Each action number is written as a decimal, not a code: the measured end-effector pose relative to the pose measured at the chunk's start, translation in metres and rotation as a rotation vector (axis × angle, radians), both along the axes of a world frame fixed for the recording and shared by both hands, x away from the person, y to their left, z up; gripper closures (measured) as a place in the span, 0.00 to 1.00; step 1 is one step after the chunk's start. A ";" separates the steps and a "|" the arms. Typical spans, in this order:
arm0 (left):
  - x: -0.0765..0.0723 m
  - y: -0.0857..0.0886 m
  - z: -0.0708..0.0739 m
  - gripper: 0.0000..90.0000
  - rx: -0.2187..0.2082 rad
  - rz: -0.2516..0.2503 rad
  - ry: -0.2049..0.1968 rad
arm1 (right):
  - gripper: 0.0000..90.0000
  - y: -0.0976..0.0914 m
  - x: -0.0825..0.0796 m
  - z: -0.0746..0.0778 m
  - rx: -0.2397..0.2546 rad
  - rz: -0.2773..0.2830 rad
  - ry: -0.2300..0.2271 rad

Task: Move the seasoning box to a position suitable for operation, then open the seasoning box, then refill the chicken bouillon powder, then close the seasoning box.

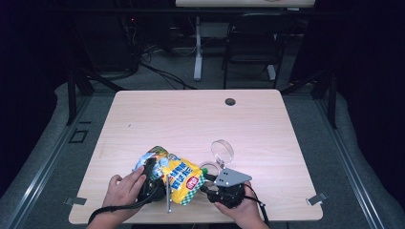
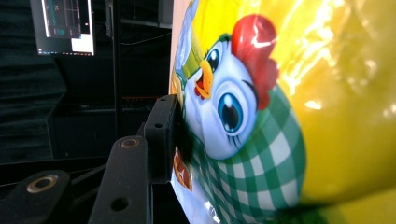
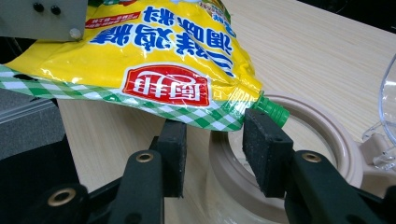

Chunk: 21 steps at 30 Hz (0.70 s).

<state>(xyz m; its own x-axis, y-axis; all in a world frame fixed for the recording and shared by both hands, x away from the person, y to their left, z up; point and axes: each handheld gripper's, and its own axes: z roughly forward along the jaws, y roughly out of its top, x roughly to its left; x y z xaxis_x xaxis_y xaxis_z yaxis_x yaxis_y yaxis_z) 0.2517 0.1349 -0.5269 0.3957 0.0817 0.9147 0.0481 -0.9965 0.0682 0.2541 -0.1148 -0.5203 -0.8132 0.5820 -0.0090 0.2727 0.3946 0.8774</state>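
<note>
A yellow seasoning pouch (image 1: 184, 179) with green check trim lies tilted near the table's front edge. My left gripper (image 1: 155, 179) is shut on its far end. In the left gripper view one black pad (image 2: 161, 135) presses the side of the pouch (image 2: 280, 140) beside a cartoon chicken, and the other jaw is hidden behind it. My right gripper (image 1: 206, 183) is open at the spout end. In the right gripper view its jaws (image 3: 215, 135) stand apart just under the corner of the pouch (image 3: 163, 51), with the green cap (image 3: 272, 111) just past the right pad.
A beige round container (image 3: 327, 135) sits directly under the spout, its clear lid (image 1: 222, 150) flipped up behind it. The wooden table (image 1: 191, 119) has a cable hole (image 1: 230, 101) at the back. A chair (image 1: 253, 43) and desk legs stand beyond.
</note>
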 end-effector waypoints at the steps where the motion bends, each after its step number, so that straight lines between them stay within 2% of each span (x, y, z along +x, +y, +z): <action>1: 0.000 0.000 0.001 0.62 0.005 0.000 0.000 | 0.67 0.000 0.000 0.000 0.006 -0.001 0.002; 5: -0.001 -0.001 0.003 0.62 0.024 -0.002 -0.008 | 0.67 0.000 0.000 0.000 0.002 0.003 0.003; 21: -0.002 -0.001 0.005 0.62 0.058 -0.008 -0.038 | 0.67 0.001 0.000 -0.001 0.006 0.001 0.003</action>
<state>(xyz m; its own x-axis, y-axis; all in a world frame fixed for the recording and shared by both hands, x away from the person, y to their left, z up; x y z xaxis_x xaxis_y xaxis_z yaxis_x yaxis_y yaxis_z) 0.2502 0.1341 -0.5223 0.3615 0.0254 0.9320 0.0385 -0.9992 0.0123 0.2542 -0.1136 -0.5214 -0.8139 0.5809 -0.0033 0.2745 0.3895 0.8792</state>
